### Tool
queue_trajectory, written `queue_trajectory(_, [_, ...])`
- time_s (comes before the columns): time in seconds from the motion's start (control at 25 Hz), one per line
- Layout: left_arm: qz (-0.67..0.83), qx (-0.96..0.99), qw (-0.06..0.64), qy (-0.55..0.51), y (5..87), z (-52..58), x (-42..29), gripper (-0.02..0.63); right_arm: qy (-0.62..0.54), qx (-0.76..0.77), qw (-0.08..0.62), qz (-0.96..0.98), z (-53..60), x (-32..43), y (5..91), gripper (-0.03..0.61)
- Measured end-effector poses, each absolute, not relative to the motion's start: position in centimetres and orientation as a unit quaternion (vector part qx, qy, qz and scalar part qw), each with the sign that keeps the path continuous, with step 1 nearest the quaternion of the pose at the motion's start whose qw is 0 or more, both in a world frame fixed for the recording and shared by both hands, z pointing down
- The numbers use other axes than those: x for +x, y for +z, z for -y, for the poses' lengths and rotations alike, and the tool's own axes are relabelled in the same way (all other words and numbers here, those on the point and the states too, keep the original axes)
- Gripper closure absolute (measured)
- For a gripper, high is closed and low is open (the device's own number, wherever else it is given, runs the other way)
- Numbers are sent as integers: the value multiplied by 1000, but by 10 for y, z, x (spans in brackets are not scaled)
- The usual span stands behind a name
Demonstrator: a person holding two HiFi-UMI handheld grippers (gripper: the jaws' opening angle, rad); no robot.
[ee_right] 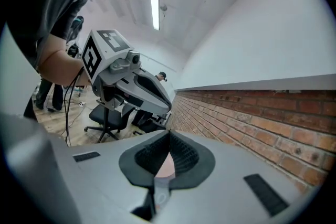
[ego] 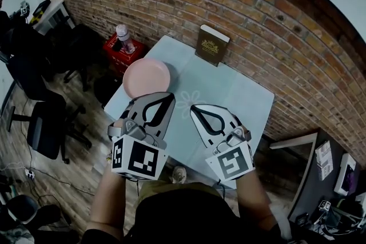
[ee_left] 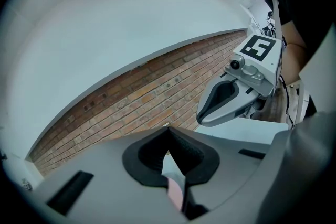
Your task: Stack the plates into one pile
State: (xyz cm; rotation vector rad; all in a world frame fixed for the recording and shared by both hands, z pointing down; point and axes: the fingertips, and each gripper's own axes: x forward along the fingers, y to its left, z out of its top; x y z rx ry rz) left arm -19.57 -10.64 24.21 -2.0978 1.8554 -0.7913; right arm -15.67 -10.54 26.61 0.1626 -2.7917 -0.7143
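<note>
A pink plate [ego: 147, 78] lies on the far left part of the pale blue table [ego: 234, 94]; whether more than one plate is piled there I cannot tell. My left gripper [ego: 168, 96] hovers just over the plate's near edge, jaws shut with nothing in them. My right gripper [ego: 195, 108] hangs beside it over the table's middle, also shut and empty. In the left gripper view the shut jaws [ee_left: 169, 130] point up at the brick wall, with the right gripper [ee_left: 231, 102] alongside. In the right gripper view the shut jaws [ee_right: 169, 135] face the left gripper [ee_right: 134, 86].
A brown book [ego: 212, 44] stands upright at the table's far edge against the brick wall. A bottle [ego: 124, 38] sits on a red crate [ego: 118, 53] left of the table. Office chairs [ego: 48, 128] stand on the wooden floor to the left.
</note>
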Motion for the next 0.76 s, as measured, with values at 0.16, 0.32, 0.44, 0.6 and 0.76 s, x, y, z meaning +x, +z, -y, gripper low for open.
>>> queue_trajectory(0.16, [-631, -719, 116, -266, 241, 108, -195, 591, -247, 55, 128, 959, 104, -158, 264, 545])
queue_trajectory(0.32, [-631, -721, 116, -264, 239, 106, -196, 591, -247, 52, 127, 959, 101, -159, 263, 545])
queue_trajectory(0.44, [-630, -723, 115, -260, 238, 104, -197, 591, -249, 53, 126, 959, 99, -161, 261, 545])
queue_trajectory(0.6, [-625, -725, 117, -266, 238, 100, -197, 591, -250, 54, 126, 958, 97, -162, 259, 545])
queue_trajectory(0.76, [-622, -728, 116, -265, 241, 98, -198, 591, -252, 55, 127, 958, 93, -165, 260, 545])
